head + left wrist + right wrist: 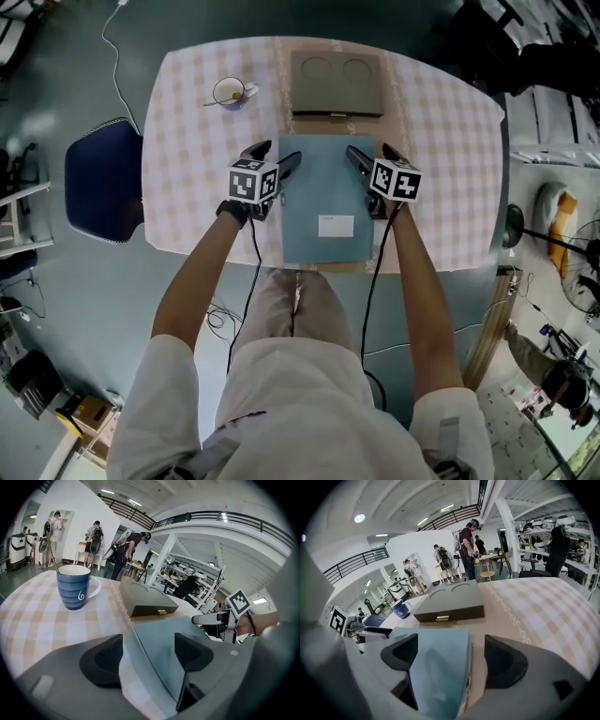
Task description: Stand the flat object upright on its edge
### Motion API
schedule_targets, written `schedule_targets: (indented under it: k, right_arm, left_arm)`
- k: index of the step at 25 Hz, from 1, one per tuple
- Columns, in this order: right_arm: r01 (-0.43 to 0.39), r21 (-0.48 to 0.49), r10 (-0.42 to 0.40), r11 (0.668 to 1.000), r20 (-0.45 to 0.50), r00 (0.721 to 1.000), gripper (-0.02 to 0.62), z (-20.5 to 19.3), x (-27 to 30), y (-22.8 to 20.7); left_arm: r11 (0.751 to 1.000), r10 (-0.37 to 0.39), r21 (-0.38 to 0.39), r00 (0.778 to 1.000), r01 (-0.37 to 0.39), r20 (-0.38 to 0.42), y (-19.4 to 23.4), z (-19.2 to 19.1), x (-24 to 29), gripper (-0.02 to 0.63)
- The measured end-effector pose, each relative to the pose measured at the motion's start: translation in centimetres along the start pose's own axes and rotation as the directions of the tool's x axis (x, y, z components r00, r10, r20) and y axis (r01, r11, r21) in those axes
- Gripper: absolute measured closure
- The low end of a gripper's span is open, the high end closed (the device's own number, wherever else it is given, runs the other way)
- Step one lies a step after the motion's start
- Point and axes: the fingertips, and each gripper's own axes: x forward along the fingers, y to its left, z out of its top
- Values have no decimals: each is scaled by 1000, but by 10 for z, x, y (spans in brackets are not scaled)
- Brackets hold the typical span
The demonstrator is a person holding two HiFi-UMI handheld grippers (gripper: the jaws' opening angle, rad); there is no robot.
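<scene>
A flat teal folder [323, 202] with a white label lies flat on the checked table [187, 197], near its front edge. My left gripper [278, 155] straddles the folder's left edge. In the left gripper view the gripper [147, 656] stands open: one jaw is over the folder [159, 658], the other over the cloth, and neither pad presses on it. My right gripper [370, 152] straddles the right edge in the same way. In the right gripper view it [450, 660] is also open, with the folder's edge [440, 663] in the gap.
A brown box [337, 84] with two round recesses lies just beyond the folder. A blue cup [230, 92] with a spoon stands at the back left. A blue chair [103, 178] is left of the table. People stand far off in the hall.
</scene>
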Motion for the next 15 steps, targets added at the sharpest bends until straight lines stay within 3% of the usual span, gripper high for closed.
schedule_targets:
  k: [4,6,9,10,15]
  right_arm:
    - [16,4,-16,1000,-13,1000,173,-3,6,-5]
    - [34,-9,-34,999,-11,999,199,-3,6,-8]
    - [16,-21,-16,1000,-12,1000,328,-1,5,-5]
    - [7,-21,-7,1000,-17,1000,343,-1,7,-3]
    - [7,-20,-7,1000,-28,1000,348,-1,6,-2]
  left_arm:
    - [1000,3,-1,1000,-3,-19,0,1,7,273]
    - [1000,-1,21,999,2,-42,-3,-1,9,336]
    - [1000,2,26,998,-1,-63,-4,-1,11,339]
    - [1000,2,21,998,-1,-63,-3,-1,11,342]
    - [1000,8,7,998,-7,-62,-4,1,9,354]
